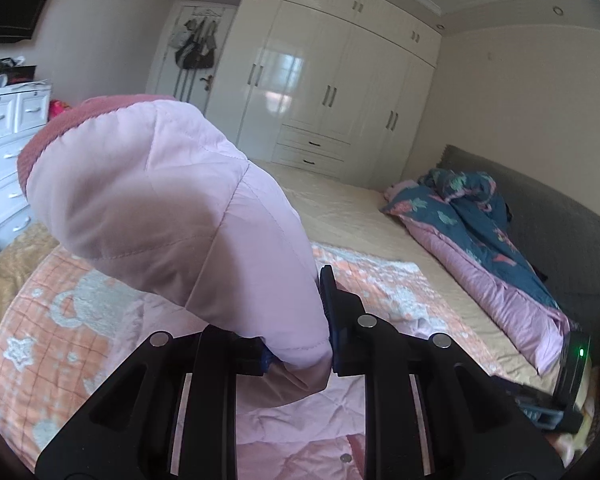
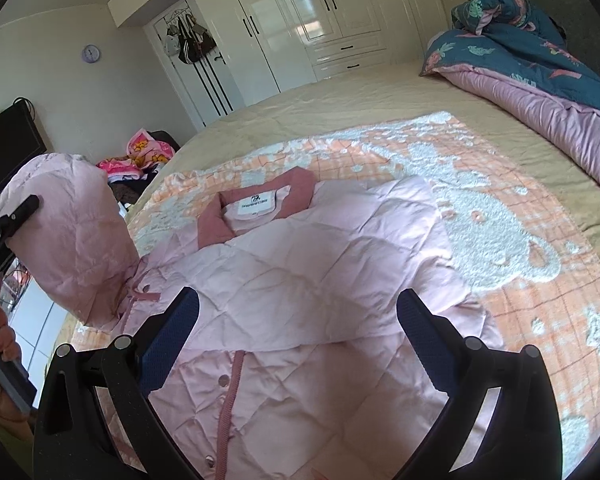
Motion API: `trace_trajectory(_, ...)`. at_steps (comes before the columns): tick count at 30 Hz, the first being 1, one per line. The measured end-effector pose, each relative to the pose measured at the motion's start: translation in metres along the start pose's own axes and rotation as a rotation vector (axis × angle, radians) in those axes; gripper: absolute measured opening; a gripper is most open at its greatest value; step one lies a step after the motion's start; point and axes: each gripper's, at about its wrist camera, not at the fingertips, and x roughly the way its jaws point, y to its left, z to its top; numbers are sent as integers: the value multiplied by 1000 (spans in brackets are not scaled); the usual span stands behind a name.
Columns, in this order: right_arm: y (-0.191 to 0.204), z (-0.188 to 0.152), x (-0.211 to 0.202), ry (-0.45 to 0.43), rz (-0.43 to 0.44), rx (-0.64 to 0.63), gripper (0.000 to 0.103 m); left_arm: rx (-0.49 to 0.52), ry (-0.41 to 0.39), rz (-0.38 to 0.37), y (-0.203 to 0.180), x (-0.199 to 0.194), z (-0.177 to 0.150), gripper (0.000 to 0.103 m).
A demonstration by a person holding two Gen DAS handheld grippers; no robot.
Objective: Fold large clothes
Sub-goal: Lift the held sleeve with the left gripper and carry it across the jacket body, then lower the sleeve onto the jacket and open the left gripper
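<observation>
In the left wrist view the left gripper [image 1: 300,344] reaches in from the bottom centre of the frame, tilted a little downward, its black fingers clamped on the cuff end of a pale pink quilted sleeve [image 1: 160,208]; the sleeve rises from the jaws and bulges up toward the upper left, its darker pink lining showing at the top edge. In the right wrist view that same gripper [image 2: 14,216] appears at the left edge, lifting the sleeve [image 2: 72,236] clear of the bed, with a person's hand [image 2: 2,332] below it at lower left; the right gripper [image 2: 298,320] enters from the bottom of the frame, angled down over the garment, its blue-padded fingers [image 2: 172,332] wide apart and holding nothing. The pale pink quilted jacket with a dusty-rose collar [image 2: 300,248] lies at frame centre on an orange-and-white patterned blanket [image 2: 499,240] spread over the beige bed [image 2: 339,96]; its other sleeve is folded across the chest.
</observation>
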Motion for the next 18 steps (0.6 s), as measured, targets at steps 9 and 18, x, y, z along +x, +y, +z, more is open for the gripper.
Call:
trace_trajectory(9, -31, 0, 3, -13, -4, 60, 99, 139, 109, -77, -48, 40, -38, 13)
trace_trajectory(18, -70, -1, -10, -47, -29, 177, 99, 252, 223, -109, -75, 67, -79, 13)
